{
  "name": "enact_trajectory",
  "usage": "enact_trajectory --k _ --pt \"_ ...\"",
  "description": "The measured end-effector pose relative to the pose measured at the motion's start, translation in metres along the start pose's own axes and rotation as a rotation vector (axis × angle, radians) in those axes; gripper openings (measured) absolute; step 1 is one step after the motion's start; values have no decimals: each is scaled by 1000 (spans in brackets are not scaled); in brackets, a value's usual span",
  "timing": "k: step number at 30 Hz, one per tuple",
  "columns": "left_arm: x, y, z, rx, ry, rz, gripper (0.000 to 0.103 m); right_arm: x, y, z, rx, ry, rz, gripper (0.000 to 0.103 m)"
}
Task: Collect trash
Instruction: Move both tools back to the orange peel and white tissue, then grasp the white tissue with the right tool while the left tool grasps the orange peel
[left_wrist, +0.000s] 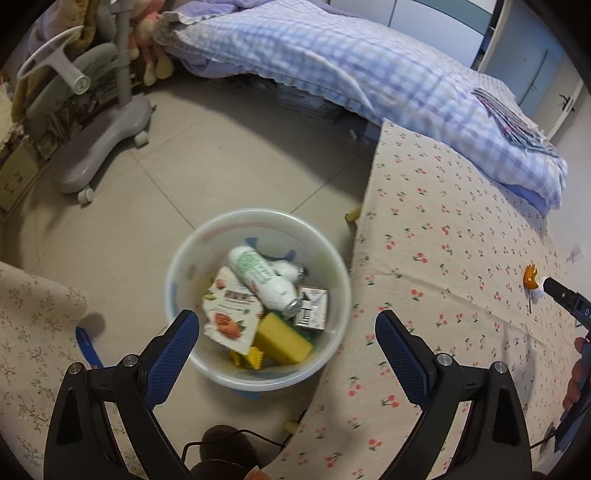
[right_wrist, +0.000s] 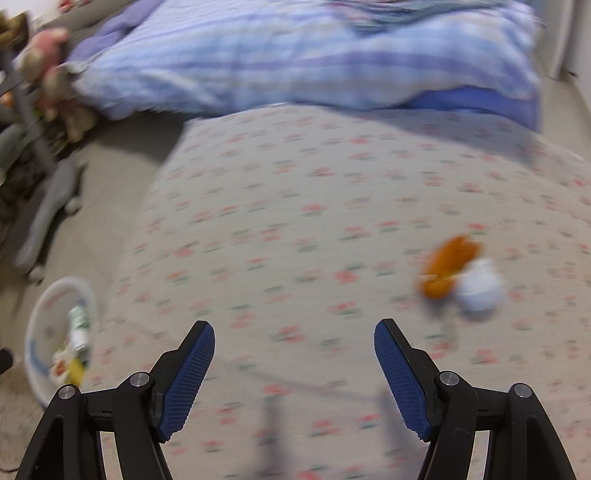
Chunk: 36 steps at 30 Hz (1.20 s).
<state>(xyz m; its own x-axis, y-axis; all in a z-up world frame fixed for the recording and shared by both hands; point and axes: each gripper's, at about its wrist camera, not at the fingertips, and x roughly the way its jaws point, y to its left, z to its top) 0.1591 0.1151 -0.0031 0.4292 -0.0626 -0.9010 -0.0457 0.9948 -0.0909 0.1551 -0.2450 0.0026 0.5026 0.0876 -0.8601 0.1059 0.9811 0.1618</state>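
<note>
Bin (left_wrist: 173, 295) holds bottle (left_wrist: 262, 282), pouch (left_wrist: 229, 314) — sponge (left_wrist: 282, 343) too.

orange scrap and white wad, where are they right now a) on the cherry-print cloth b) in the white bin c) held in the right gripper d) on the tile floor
a: the orange scrap and white wad lie on the cherry-print cloth, ahead of the open, empty right gripper, far from the white bin.

left tongs (left_wrist: 288, 328): spread wide, nothing held | right tongs (right_wrist: 294, 341): apparently spread, blurred view
</note>
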Motion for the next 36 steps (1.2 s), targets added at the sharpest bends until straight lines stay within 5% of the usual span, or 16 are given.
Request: enact_trajectory --k 9,14,28,36 --pt "12 -57 4 71 25 -31 98 5 -85 14 137 -7 -98 75" --pt "19 -85 3 106 41 -44 98 19 -117 14 223 23 -95 55" --pt "25 -142 -8 139 71 -91 98 41 -144 6 354 48 43 27" --pt "19 -197 -11 242 62 -116 98 -2 -160 -3 331 39 -7 27"
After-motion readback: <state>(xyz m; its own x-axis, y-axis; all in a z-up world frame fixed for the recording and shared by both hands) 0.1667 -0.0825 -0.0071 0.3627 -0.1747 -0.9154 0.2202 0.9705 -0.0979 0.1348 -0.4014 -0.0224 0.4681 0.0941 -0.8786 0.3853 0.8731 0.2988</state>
